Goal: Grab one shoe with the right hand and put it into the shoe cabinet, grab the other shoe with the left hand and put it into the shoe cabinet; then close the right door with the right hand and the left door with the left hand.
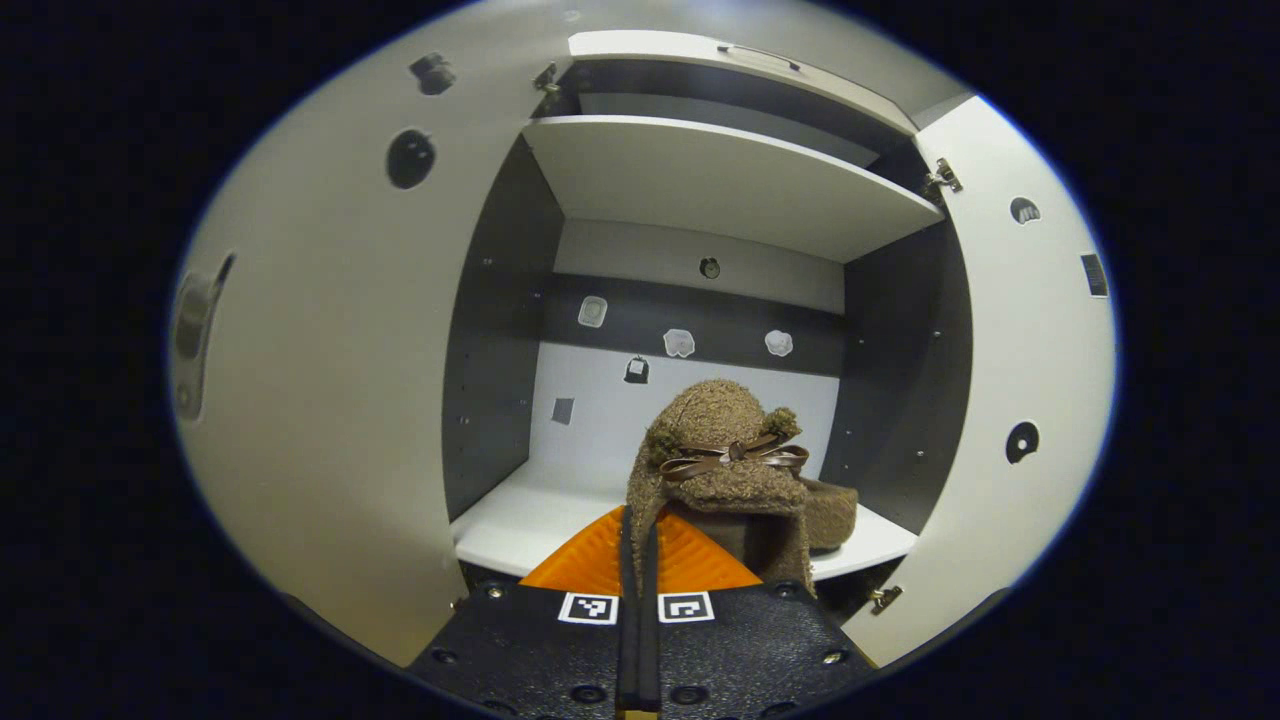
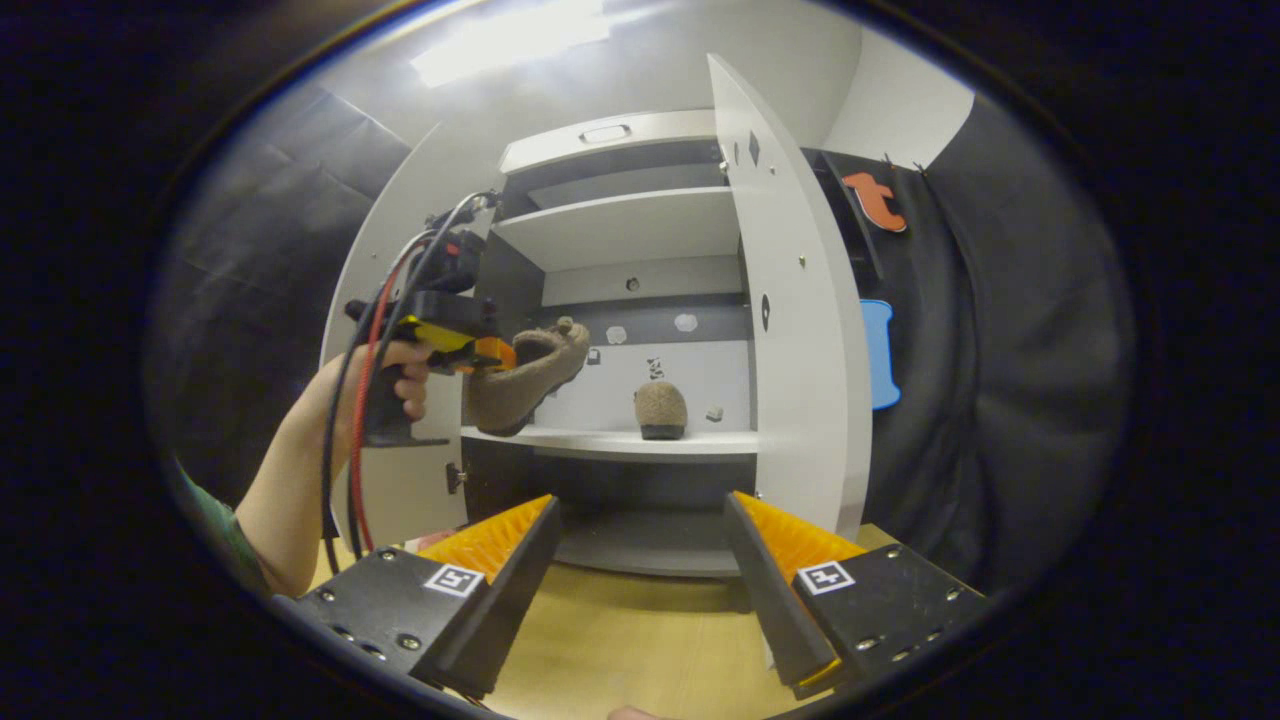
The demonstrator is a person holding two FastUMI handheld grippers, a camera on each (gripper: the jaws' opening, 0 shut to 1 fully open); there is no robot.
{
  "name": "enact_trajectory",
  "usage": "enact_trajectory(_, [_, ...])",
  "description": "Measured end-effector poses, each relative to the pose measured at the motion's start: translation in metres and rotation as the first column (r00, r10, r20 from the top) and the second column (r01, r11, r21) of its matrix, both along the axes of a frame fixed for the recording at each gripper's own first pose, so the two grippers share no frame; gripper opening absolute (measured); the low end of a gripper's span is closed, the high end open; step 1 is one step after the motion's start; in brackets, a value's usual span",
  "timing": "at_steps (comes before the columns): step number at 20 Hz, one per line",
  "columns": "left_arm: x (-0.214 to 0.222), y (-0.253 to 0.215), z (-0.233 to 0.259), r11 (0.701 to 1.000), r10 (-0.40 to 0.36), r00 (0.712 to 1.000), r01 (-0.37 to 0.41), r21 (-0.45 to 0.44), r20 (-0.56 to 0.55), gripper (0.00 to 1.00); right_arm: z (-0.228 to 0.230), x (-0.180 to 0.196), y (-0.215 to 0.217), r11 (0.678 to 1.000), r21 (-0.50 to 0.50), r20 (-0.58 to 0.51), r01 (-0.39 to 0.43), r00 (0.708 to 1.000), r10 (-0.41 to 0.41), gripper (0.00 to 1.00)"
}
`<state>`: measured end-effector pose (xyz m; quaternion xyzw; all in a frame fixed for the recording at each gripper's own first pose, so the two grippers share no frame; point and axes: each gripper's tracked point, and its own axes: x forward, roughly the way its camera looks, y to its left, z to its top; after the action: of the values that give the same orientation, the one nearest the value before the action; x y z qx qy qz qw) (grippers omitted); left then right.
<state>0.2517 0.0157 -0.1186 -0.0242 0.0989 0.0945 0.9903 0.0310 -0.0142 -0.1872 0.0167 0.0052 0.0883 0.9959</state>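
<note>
The fuzzy brown shoe (image 2: 525, 375) hangs in the air, pinched at its heel rim by the left gripper (image 1: 640, 540), with both fingers squeezed tight on it. Its long side points into the shoe cabinet (image 2: 620, 230), toe tipped up, just over the front edge of the middle shelf (image 2: 610, 442) near the left corner. So the shelf lies straight ahead and a bit below (a short push in and down, I think).

The other shoe (image 2: 660, 410) already sits on that shelf, farther right, toe facing out. The right gripper (image 2: 640, 560) is spread wide, holding nothing, low over the wooden floor (image 2: 640, 630). The left door (image 1: 330, 350) and right door (image 2: 790, 320) stand open.
</note>
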Motion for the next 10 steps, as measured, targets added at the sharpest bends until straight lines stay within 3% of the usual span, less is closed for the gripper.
enact_trajectory(3, [0.046, 0.020, -0.007, 0.999, 0.047, 0.998, -0.046, 0.015, -0.051, 0.00, -0.004, -0.005, -0.009, 1.000, -0.002, -0.001, 0.015, 1.000, -0.015, 0.99])
enact_trajectory(5, [0.076, 0.020, -0.027, 1.000, 0.009, 0.992, -0.009, -0.004, -0.129, 0.00, -0.001, -0.009, -0.006, 1.000, 0.015, 0.010, -0.004, 1.000, 0.004, 0.98])
enact_trajectory(8, [0.101, 0.023, -0.044, 0.997, -0.027, 0.987, 0.015, -0.075, -0.157, 0.00, 0.003, -0.015, -0.006, 0.998, 0.061, 0.009, -0.021, 1.000, 0.021, 0.98])
enact_trajectory(10, [0.113, 0.034, -0.045, 0.999, -0.013, 0.988, 0.007, -0.036, -0.152, 0.00, 0.005, -0.021, -0.003, 0.996, 0.076, 0.000, -0.049, 0.999, 0.049, 0.98])
